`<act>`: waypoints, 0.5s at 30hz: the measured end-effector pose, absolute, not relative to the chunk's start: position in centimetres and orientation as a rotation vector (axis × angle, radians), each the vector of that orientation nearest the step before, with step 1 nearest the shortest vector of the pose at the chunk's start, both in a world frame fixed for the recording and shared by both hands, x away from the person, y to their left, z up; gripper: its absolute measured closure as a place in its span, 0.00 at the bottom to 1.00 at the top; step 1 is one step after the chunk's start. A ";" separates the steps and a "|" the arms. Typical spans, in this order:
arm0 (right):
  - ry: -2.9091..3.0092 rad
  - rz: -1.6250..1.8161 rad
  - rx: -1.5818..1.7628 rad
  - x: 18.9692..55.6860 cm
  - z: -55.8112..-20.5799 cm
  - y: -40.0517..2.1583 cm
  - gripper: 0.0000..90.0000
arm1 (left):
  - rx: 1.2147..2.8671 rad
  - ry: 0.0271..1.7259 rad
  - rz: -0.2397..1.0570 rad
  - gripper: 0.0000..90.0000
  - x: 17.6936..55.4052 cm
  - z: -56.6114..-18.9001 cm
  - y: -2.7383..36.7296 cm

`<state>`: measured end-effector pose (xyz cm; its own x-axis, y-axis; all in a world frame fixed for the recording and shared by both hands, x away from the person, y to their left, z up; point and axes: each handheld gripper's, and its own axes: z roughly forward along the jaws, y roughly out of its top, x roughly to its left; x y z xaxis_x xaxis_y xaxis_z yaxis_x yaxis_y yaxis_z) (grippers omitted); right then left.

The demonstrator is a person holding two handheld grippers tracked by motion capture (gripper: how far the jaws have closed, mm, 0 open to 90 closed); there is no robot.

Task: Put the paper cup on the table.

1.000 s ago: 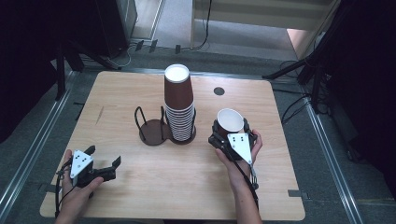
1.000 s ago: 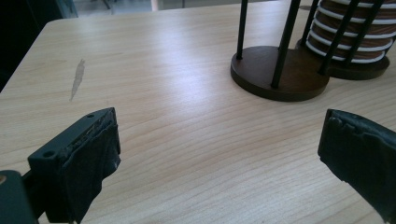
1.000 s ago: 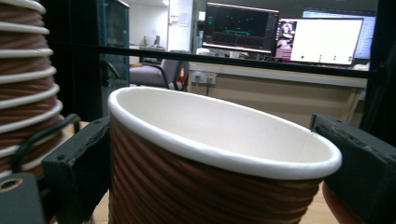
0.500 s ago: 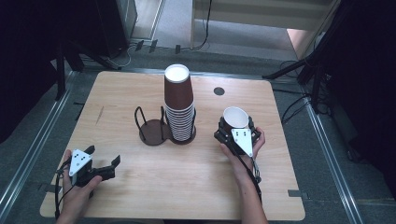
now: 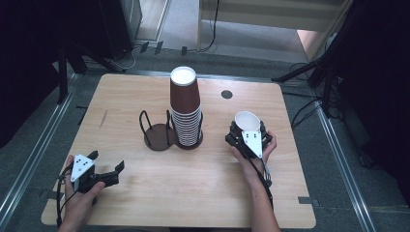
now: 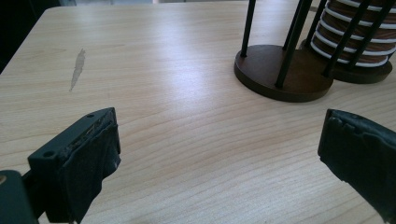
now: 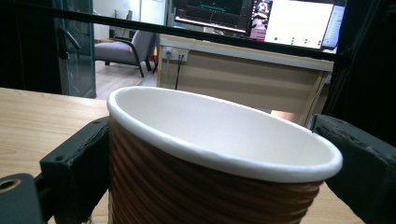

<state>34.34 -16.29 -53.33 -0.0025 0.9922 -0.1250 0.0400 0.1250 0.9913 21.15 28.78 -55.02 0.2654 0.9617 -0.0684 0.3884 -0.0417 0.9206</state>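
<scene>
Cup [image 5: 247, 122] — clamped in right gripper [image 5: 247, 135], carried slightly rightward from stack [image 5: 185, 108]; left gripper [image 5: 107, 172] spread, idle — placement pending.

Light's decent over my pale wooden table [image 5: 145, 193], everything past its edges drops off into near black. My left gripper view has a soft white glare patch mid-table and the black padded jaws up close are mushy. In my right gripper view the brown ribbed paper cup's white rim [image 7: 224, 140] is slightly soft, and the bright monitor [image 7: 299, 21] behind is blown out.
</scene>
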 end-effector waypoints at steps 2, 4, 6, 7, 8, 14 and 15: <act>1.295 1.091 1.144 34.4 -53.4 -16.3 0.05 | 1.602 1.278 0.771 0.00 21.2 -55.0 28.8; 1.303 1.084 1.144 34.4 -53.5 -16.3 0.05 | 1.600 1.279 0.769 0.00 21.2 -55.0 28.8; 1.309 1.078 1.146 34.5 -53.6 -16.4 0.04 | 1.600 1.280 0.768 0.00 21.2 -55.0 28.8; 1.312 1.076 1.149 34.5 -53.7 -16.4 0.04 | 1.599 1.280 0.767 0.00 21.2 -55.0 28.8; 1.308 1.069 1.151 34.5 -53.7 -16.4 0.04 | 1.599 1.281 0.766 0.00 21.2 -55.0 28.9; 1.313 1.074 1.162 34.5 -53.7 -16.6 0.04 | 1.584 1.292 0.751 0.00 21.2 -55.0 29.0; 1.315 1.075 1.163 34.5 -53.7 -16.6 0.04 | 1.583 1.291 0.751 0.00 21.3 -55.0 29.1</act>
